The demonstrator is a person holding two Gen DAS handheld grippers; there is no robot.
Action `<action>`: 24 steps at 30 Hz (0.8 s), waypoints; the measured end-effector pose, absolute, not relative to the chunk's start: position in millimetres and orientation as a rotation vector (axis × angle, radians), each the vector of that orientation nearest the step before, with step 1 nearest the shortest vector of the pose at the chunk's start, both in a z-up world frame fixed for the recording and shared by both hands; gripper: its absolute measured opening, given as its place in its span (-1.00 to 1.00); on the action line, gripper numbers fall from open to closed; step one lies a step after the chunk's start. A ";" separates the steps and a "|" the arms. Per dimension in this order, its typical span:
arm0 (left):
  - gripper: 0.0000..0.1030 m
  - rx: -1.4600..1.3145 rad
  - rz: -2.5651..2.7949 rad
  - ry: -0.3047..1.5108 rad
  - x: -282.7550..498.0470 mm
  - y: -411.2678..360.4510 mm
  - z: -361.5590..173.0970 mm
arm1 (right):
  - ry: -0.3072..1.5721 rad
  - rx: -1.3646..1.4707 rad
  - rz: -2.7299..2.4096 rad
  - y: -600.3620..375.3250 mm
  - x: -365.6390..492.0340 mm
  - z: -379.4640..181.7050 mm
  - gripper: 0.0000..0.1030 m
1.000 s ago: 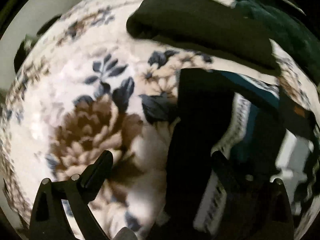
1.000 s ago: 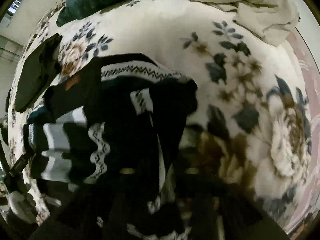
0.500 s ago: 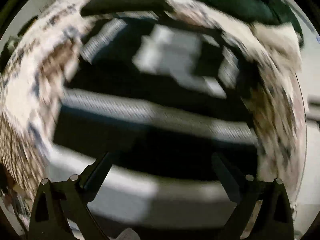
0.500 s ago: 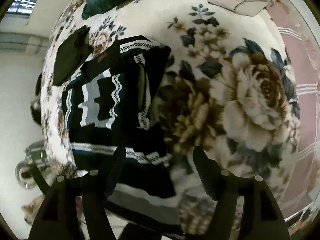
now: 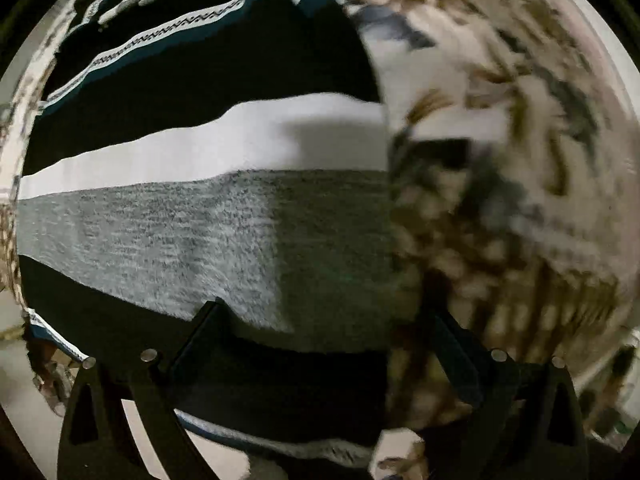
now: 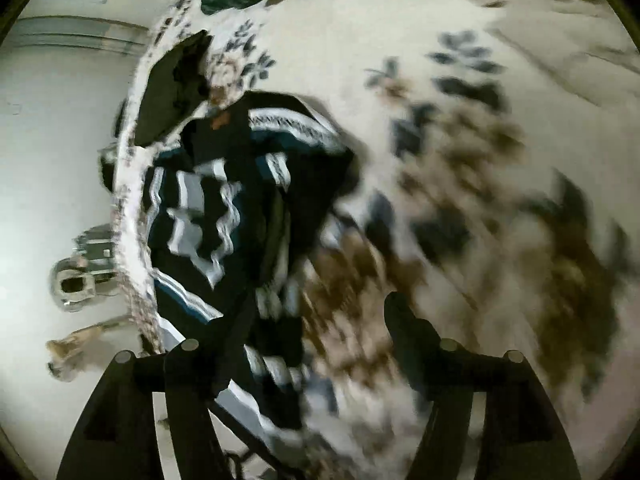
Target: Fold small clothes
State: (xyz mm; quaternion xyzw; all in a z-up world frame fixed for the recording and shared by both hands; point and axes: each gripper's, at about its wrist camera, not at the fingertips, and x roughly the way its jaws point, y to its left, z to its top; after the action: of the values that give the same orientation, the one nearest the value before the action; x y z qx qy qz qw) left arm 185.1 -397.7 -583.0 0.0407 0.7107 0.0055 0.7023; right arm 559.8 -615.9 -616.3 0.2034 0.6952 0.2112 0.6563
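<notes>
1. Since a second ago the left gripper [image 5: 324, 328] has slid a long way sideways; then it looked at bare flowers on the blanket, and now it hangs right over the dark knitted sweater with white, grey and teal stripes [image 5: 208, 184].
2. Right gripper [image 6: 316, 316] has let go; a second ago its view was full of dark sweater held close, and its jaws have just been opening; now its two black fingers stand wide apart with nothing pinched, only sweater and blanket far below in the gap.
3. Left gripper is wide open too; one finger [image 5: 200, 332] shows at 7 o'clock over the dark band, the other at 5 o'clock over the blanket; it holds nothing.
4. From the right camera, the sweater [image 6: 224, 216] lies in a loose folded heap at 9 o'clock on the soft cream blanket with brown and blue flowers [image 6: 460, 160]; it sits close to the blanket's edge, with pale floor past it.
5. A flat dark green cloth [image 6: 168, 96] lies at 10 o'clock just beyond the sweater; a crumpled beige cloth [image 6: 520, 12] is at 1 o'clock, well apart.
6. I think one fold has just been dropped into place; the left gripper looks ready to pick the straight right edge of the sweater [image 5: 384, 208] for the next fold; that view is blurry, so a careful aim will help.
</notes>
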 end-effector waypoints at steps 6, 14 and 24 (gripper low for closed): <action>-0.24 0.058 0.048 1.490 194.7 -389.1 -583.7 | 1.633 0.635 0.395 -593.8 611.3 -700.1 0.31; -0.88 -0.170 0.101 1.396 204.8 -317.3 -510.0 | 1.550 0.572 0.376 -565.5 621.0 -662.1 -0.82; -0.89 -0.568 0.226 1.261 182.1 -168.7 -461.0 | 1.444 0.332 0.483 -481.4 652.4 -554.6 -0.84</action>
State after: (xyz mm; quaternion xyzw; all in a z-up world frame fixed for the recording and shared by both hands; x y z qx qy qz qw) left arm 182.1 -168.7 -461.0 -0.2612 0.5803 0.1040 0.7643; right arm 652.4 -481.4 -554.6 0.1495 0.6510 0.2177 0.7117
